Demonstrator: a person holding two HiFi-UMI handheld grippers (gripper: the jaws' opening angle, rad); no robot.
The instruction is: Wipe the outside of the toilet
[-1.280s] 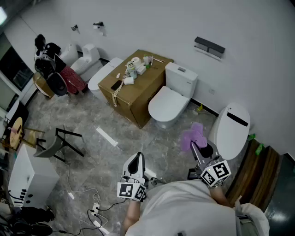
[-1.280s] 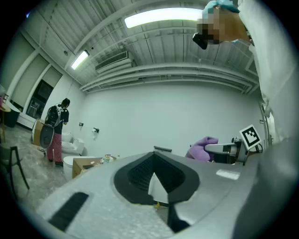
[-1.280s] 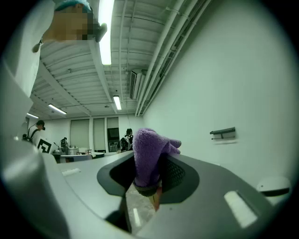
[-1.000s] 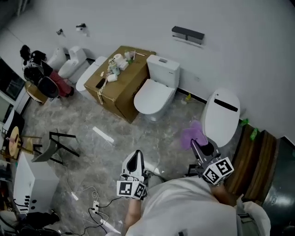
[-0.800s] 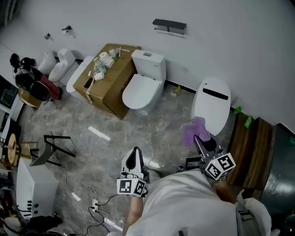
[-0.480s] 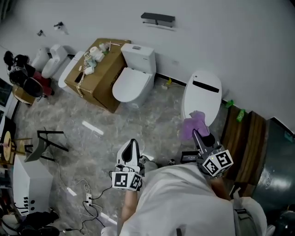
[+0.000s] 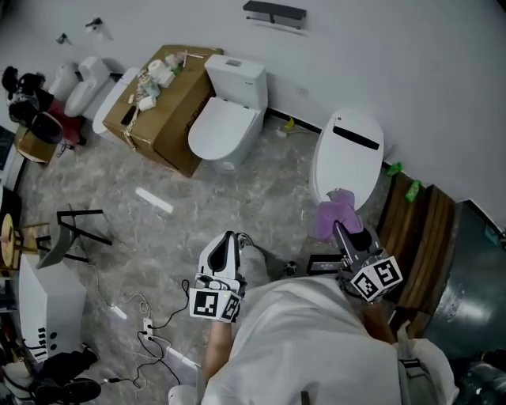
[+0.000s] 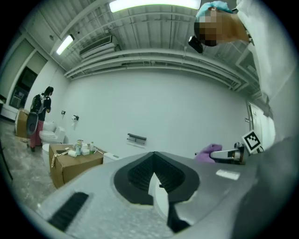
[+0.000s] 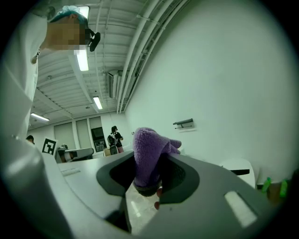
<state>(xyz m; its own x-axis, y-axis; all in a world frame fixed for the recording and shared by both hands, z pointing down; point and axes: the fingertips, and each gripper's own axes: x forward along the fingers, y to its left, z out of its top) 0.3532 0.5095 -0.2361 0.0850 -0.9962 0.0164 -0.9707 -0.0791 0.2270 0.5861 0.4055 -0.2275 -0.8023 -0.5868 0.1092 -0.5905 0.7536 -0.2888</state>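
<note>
Right claw [image 7: 338, 228] is clamped on a fuzzy purple cloth [image 7: 332, 212] at centre-right of the head view, just beside the front end of the white toilet with the oval closed lid [image 7: 348, 154]. Can't tell if they touch. Left claw [image 7: 229, 238] is pinched together on nothing, lower centre, over the grey marble floor [image 7: 237, 198].

wall [image 7: 443, 71]: plain white, small dark shelf [image 7: 274, 13] | floor [image 7: 261, 198]: grey marble tile | furniture: cardboard box [image 7: 170, 119], black chair [image 7: 55, 247], white cabinet [image 7: 39, 300], wooden boards [image 7: 423, 229] at right | light: ceiling tube lamps [image 8: 154, 4] lit
</note>
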